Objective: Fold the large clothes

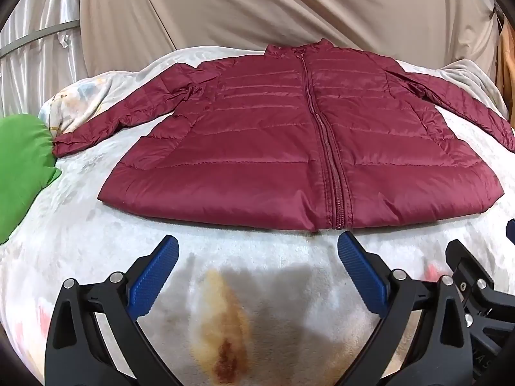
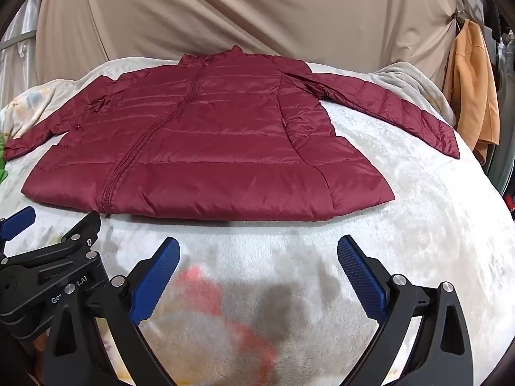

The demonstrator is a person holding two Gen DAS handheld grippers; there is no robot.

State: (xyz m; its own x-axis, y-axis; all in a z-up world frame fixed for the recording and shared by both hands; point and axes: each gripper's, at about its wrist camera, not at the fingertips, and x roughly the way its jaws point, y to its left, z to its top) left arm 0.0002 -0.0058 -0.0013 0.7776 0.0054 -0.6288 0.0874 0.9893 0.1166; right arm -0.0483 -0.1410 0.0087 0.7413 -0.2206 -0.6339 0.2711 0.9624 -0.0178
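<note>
A maroon quilted jacket (image 1: 289, 135) lies flat and zipped on a pale fleece blanket (image 1: 96, 225), collar away from me, both sleeves spread out to the sides. In the right wrist view the same jacket (image 2: 206, 148) fills the middle, its right sleeve (image 2: 402, 112) reaching toward the blanket's edge. My left gripper (image 1: 257, 247) hovers open just short of the hem by the zipper, nothing between its blue pads (image 1: 154, 283). My right gripper (image 2: 257, 251) is open too, short of the hem, empty. The left gripper's body (image 2: 48, 276) shows beside it.
A green cloth (image 1: 22, 167) lies at the blanket's left edge by the left sleeve cuff. A beige curtain (image 1: 289, 9) hangs behind. An orange garment (image 2: 473, 90) hangs at the right. The blanket (image 2: 418, 225) bears brown and red printed patches near me.
</note>
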